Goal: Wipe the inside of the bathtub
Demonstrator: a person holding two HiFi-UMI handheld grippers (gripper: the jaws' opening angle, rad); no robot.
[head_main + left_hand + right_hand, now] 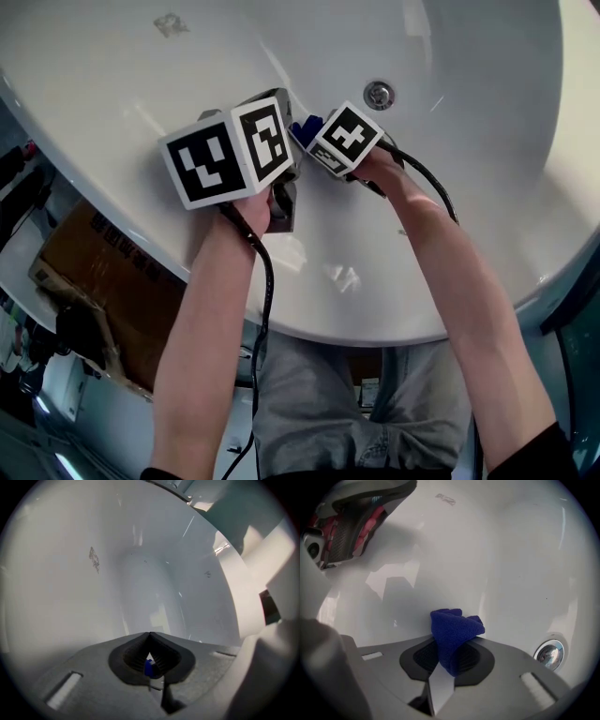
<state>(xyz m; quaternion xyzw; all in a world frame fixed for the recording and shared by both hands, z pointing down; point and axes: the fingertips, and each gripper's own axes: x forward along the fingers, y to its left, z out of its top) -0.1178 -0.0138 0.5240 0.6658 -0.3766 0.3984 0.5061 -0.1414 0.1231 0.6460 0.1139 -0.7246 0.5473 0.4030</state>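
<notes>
Two grippers hang inside the bathtub (pixel 141 84), both on the near side of the drain (pixel 379 94). Our right gripper (pixel 449 656) is the one closer to the drain, and its fingers are clamped on a bunched blue cloth (pixel 455 627). Our left gripper (pixel 150 635) sits farther from the drain, its fingers closed tip to tip. A blue speck (pixel 149 667) shows in the hollow behind those tips; we cannot tell what it is.
</notes>
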